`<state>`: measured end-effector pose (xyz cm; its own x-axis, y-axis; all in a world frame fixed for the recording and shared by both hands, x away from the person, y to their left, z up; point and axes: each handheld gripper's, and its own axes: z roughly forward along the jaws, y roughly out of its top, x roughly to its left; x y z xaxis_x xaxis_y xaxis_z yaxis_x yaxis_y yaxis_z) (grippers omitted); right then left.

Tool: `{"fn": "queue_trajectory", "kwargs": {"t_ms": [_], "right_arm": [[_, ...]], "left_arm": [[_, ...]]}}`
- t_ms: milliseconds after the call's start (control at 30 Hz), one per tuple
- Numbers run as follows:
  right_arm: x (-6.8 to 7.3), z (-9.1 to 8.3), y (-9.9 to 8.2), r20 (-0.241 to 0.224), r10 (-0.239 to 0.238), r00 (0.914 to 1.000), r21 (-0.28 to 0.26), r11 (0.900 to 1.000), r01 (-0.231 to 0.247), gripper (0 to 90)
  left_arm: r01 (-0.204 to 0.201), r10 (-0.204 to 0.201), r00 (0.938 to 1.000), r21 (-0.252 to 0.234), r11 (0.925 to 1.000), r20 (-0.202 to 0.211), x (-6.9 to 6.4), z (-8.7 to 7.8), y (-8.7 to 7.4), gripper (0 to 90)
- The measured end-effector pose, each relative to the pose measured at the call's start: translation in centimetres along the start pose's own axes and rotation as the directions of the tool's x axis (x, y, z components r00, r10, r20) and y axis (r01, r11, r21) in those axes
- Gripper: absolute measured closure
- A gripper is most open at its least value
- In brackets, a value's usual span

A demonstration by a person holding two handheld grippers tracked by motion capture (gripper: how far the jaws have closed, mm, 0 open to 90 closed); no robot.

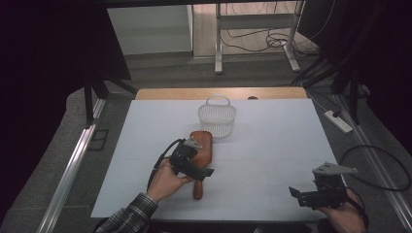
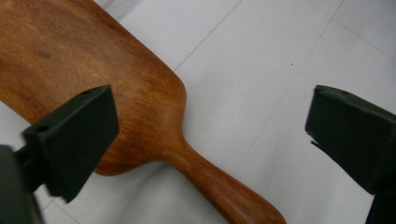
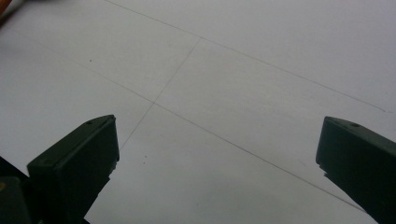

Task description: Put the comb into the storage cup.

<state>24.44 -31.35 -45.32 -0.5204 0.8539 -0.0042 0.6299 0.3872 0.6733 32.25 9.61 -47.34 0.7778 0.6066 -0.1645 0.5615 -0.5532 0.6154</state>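
Trouble here would start with your left gripper: its jaws stand wide apart and hold nothing, poised just above the wooden board where the blade narrows into the handle. The board lies flat on the white table, near the middle, its far end just short of the small white basket. If you close from this angle, one jaw looks set to land on the flat of the blade rather than at an edge, so the jaws may skid over the wood or shove the board sideways. Push it forward and it could knock the basket. Gripping the thin handle alone may let the heavy blade droop and twist out. Your right gripper rests well apart at the near right edge, jaws wide open and empty over bare table, too far off to steady anything.
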Motion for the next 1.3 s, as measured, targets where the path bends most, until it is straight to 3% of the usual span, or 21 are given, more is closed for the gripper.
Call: {"fn": "queue_trajectory", "kwargs": {"t_ms": [200, 300, 533, 633, 733, 1300], "right_arm": [[0.0, 0.0, 0.0, 0.0, -0.004, 1.0, 0.0, 1.0, 0.004, 0.0], [0.0, 0.0, 0.0, -0.001, -0.005, 1.0, 0.001, 1.0, 0.005, 0.0], [0.1, 0.0, 0.0, -0.001, -0.01, 1.0, 0.005, 0.9999, 0.01, 0.0], [0.1, 0.0, 0.0, 0.0, -0.01, 0.9999, 0.006, 0.9999, 0.01, 0.0], [0.1, 0.1, 0.0, 0.002, -0.01, 0.9999, 0.008, 0.9999, 0.01, 0.0], [0.2, 0.1, 0.0, 0.005, -0.018, 0.9998, 0.01, 0.9998, 0.018, 0.0]], "left_arm": [[-0.007, 0.008, 0.9997, 0.026, 0.9996, -0.023, -0.1, 0.2, 0.2, 24.7], [0.0, 0.001, 0.9996, 0.026, 0.9997, -0.03, 0.0, 0.2, 0.3, 41.6], [0.022, -0.022, 0.9997, 0.007, 0.9997, -0.001, 0.3, -0.1, 0.3, 77.0], [0.027, -0.028, 0.9991, 0.016, 0.9995, 0.031, 0.2, 0.1, 0.3, 83.1], [0.017, -0.018, 0.9993, 0.023, 0.9996, 0.032, 0.1, 0.3, 0.3, 88.4], [0.009, -0.01, 0.9999, 0.086, 0.9962, 0.009, -0.6, 3.0, -1.1, 88.8]]}}
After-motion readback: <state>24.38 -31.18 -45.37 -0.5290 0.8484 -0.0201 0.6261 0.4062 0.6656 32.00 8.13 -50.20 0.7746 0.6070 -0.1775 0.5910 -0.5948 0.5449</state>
